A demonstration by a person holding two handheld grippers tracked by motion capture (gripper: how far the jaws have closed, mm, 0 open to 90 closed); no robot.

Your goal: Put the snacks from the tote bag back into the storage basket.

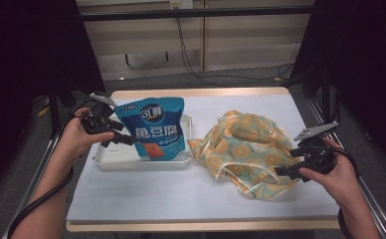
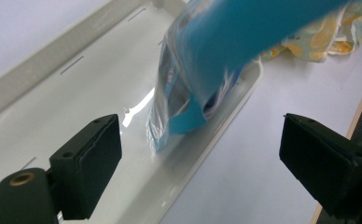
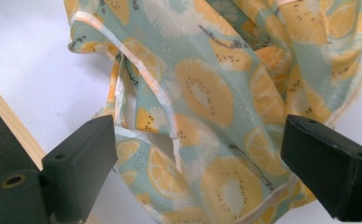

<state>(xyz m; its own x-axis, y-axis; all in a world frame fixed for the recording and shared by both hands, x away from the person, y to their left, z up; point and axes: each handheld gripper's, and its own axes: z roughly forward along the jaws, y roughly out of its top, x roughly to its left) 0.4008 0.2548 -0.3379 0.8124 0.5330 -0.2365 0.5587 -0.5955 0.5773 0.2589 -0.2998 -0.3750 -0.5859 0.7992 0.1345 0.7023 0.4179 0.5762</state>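
Right tool point(image 3: 198, 158) wide over fruit-print cloth point(image 3: 244, 93)

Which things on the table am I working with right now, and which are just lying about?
In the job:
blue snack pouch, standing in the white tray
fruit-print cloth bag
left gripper, jaws open beside the pouch
right gripper, jaws open at the bag

Lying about:
black cable on the floor beyond the table

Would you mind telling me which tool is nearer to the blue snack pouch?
The left. The left tool sits open right at the blue snack pouch standing in the white tray. The right tool is far across the table, open at the fruit-print cloth bag.
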